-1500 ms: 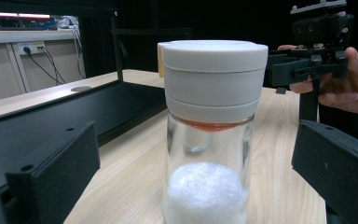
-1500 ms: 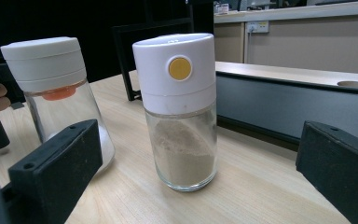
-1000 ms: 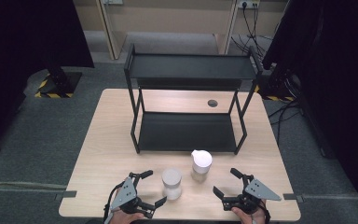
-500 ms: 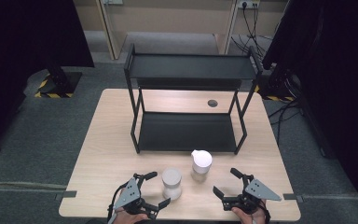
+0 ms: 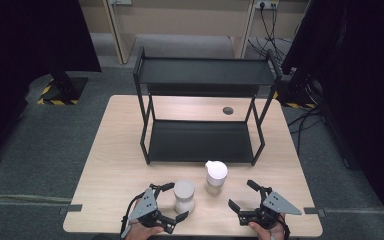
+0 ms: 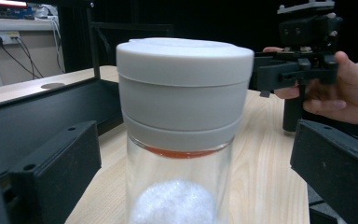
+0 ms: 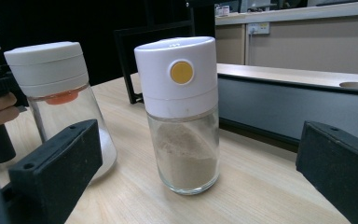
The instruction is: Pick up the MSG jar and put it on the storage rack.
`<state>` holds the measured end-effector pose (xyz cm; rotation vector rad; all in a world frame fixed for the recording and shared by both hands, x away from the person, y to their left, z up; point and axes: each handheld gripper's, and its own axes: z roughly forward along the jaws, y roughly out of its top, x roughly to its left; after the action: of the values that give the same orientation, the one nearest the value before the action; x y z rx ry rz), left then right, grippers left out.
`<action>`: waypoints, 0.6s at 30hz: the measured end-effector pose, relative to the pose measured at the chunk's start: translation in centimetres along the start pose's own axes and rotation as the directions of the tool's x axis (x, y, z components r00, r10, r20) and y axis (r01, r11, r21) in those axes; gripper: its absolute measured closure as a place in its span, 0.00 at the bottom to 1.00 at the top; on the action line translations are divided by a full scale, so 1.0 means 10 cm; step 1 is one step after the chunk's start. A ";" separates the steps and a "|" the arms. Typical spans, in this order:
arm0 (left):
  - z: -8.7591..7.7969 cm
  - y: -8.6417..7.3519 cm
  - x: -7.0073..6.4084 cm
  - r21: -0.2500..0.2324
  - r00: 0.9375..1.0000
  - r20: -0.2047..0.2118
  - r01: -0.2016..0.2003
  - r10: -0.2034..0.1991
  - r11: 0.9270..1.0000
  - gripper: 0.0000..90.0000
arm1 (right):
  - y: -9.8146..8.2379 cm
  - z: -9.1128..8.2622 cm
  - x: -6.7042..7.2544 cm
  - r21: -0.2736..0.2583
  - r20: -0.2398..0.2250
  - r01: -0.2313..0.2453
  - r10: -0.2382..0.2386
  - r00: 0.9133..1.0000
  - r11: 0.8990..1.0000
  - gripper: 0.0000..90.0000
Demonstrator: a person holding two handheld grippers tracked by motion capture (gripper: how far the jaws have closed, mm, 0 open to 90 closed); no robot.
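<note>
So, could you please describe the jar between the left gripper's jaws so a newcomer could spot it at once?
Start at the black two-tier rack on the wooden table; two glass jars stand in front of it. Take the grey-lidded jar, nearer the table's front edge, between the left gripper's open jaws. It holds something white, whereas the white-capped shaker has a yellow button and tan powder.

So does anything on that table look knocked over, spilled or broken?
Nothing stands out. Both jars stand upright with lids on: the grey-lidded jar between the open left gripper, the white-lidded jar beside it. The black shelf rack sits square, and the table shows no spill.
</note>
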<state>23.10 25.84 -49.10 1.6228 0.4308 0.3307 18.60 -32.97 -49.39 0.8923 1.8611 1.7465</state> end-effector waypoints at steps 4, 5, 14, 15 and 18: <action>0.03 0.02 0.01 0.010 1.000 -0.001 0.004 -0.004 1.000 0.01 | 0.00 0.01 0.00 0.004 -0.003 -0.003 0.003 1.000 1.000 0.01; 0.03 0.02 0.01 0.012 1.000 -0.002 0.005 -0.005 1.000 0.01 | 0.00 0.01 0.00 0.003 -0.003 -0.002 0.002 1.000 1.000 0.01; 0.09 0.04 0.01 0.013 1.000 -0.005 0.001 -0.001 1.000 0.06 | 0.00 0.01 0.00 0.002 -0.005 -0.007 0.007 1.000 1.000 0.01; 0.10 0.04 0.00 0.018 1.000 -0.007 -0.004 0.004 1.000 0.06 | 0.00 0.01 0.00 0.002 -0.006 -0.008 0.008 1.000 1.000 0.01; 0.12 0.05 0.01 0.027 1.000 -0.013 0.000 0.000 1.000 0.08 | 0.00 0.01 0.00 0.002 -0.007 -0.008 0.008 1.000 1.000 0.01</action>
<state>23.74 24.80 -48.73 1.6476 0.4470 0.3369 18.66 -32.93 -49.44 0.8972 1.8667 1.7550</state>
